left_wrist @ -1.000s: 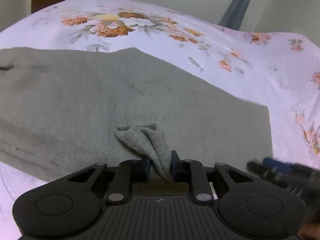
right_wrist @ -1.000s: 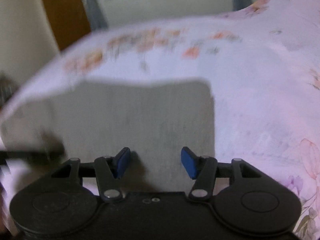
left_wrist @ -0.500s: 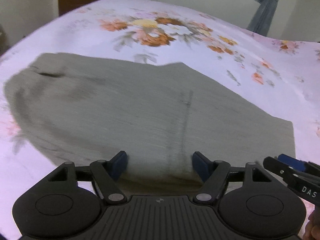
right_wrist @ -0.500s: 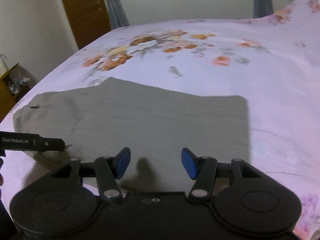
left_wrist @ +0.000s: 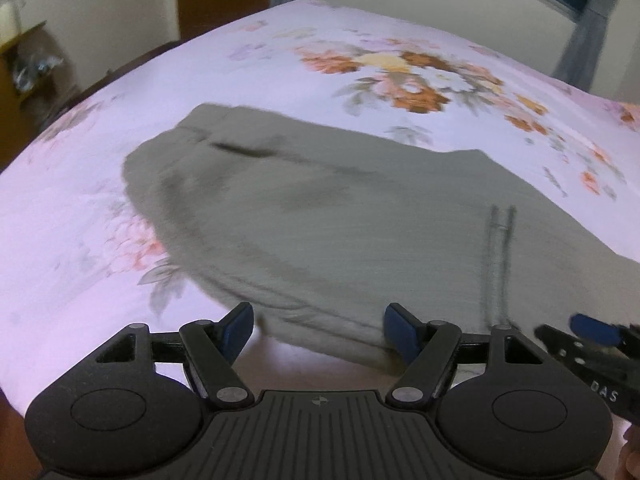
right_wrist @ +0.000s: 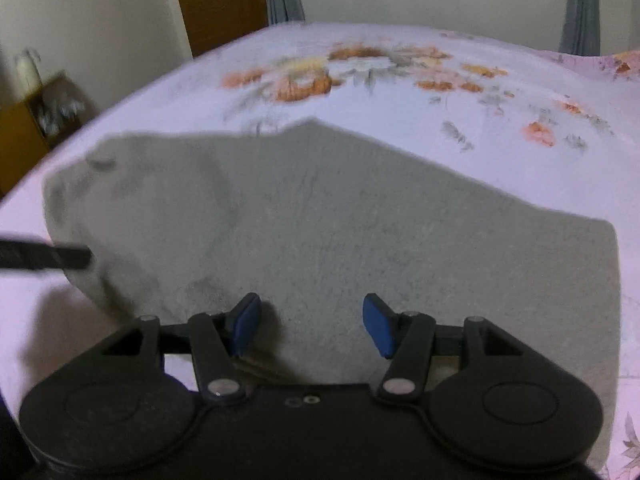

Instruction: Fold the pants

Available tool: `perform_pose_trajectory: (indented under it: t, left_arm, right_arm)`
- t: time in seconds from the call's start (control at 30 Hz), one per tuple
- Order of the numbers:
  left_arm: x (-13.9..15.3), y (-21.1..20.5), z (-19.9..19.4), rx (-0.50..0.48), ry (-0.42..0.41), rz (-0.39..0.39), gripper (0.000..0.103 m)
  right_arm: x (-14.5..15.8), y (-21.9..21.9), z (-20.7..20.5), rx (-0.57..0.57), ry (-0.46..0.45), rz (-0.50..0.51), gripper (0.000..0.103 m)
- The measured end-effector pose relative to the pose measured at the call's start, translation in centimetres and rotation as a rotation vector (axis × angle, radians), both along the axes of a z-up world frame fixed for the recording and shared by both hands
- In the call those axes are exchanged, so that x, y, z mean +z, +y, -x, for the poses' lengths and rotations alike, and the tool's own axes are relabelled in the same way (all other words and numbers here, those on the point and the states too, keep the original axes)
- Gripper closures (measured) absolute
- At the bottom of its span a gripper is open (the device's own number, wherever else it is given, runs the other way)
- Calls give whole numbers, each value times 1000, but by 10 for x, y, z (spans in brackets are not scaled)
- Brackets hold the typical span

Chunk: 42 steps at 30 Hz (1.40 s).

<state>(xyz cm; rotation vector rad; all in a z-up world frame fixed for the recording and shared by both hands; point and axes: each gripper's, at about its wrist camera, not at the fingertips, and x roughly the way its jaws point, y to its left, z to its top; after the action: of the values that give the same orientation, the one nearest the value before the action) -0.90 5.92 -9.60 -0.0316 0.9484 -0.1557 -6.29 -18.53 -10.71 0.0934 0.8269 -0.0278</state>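
Left wrist view: left gripper (left_wrist: 319, 330) sits lowest in frame, blue pads (left_wrist: 239, 327) spread wide apart with nothing between them, hovering over the near edge of the pants
Right gripper: its tip (left_wrist: 592, 330) pokes in at the right edge of that view; in its own view the right gripper (right_wrist: 312, 326) is about half open, nothing pinched, pants fabric under the gap
Pants: grey pants (left_wrist: 360, 216) lie flat and folded on the bed, waistband end toward the left, a dark seam line (left_wrist: 498, 264) toward the right
Bed: pale sheet with orange flower print (left_wrist: 400, 76) stretches past the pants
Far back: brown door (right_wrist: 220, 0), grey curtains (right_wrist: 580, 4), pretty blurry
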Motion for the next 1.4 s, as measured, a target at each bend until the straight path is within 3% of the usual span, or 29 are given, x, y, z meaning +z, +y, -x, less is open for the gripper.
perform_pose_trajectory:
  t: [0.07,0.13,0.27,0.33,0.47,0.53,0.7,0.73,0.8,0.87,0.93,1.03,1.1,1.23,1.4]
  left_arm:
    - [-6,16,-7,28,24,42,31]
    - [-16,40,-14,89,66,151,31]
    - [-46,88,-30,220,161,446,31]
    - [-59,102,-37,249,169,543,31]
    - [-79,117,-50,299,176,664,30]
    - [-86,118,-57,300,166,698,26]
    - [-97,114,-72,324,133,777,28]
    - [-98,112,-73,335,124,777,44]
    - [-101,110,-78,363,130,740,67]
    - [-104,109,-76,401,128,762,72]
    - [-93,101,-72,388,84,715,83]
    - [-51,75,-63,265,-67,595,84]
    - [-23,54,-61,175,-144,560,84]
    - [24,-1,-51,-27,-263,472,84]
    - [54,-87,-21,-324,-341,377,84]
  right_arm:
    - [0,0,0,-11,3,-7,45]
    - [1,-1,-1,-15,4,-12,45]
    - [-2,0,0,-22,-4,-6,44]
    - [-3,1,-2,-29,-6,-5,43]
    - [-4,-1,-4,-37,-10,-20,42]
    - [-4,-3,-4,-41,-12,-34,41]
    - [-5,-4,-5,-49,-23,-54,37]
    - [-5,-3,-5,-49,-25,-52,36]
    - [-5,-2,-5,-49,-30,-44,36]
    - [-5,-1,-4,-48,-33,-40,36]
    - [-4,0,-4,-44,-33,-33,37]
    - [-1,-4,-4,-48,-37,-50,38]
    - [0,-8,-2,-60,-43,-72,41]
    - [5,-18,4,-87,-56,-109,43]
    - [14,-49,26,-166,-84,-180,43]
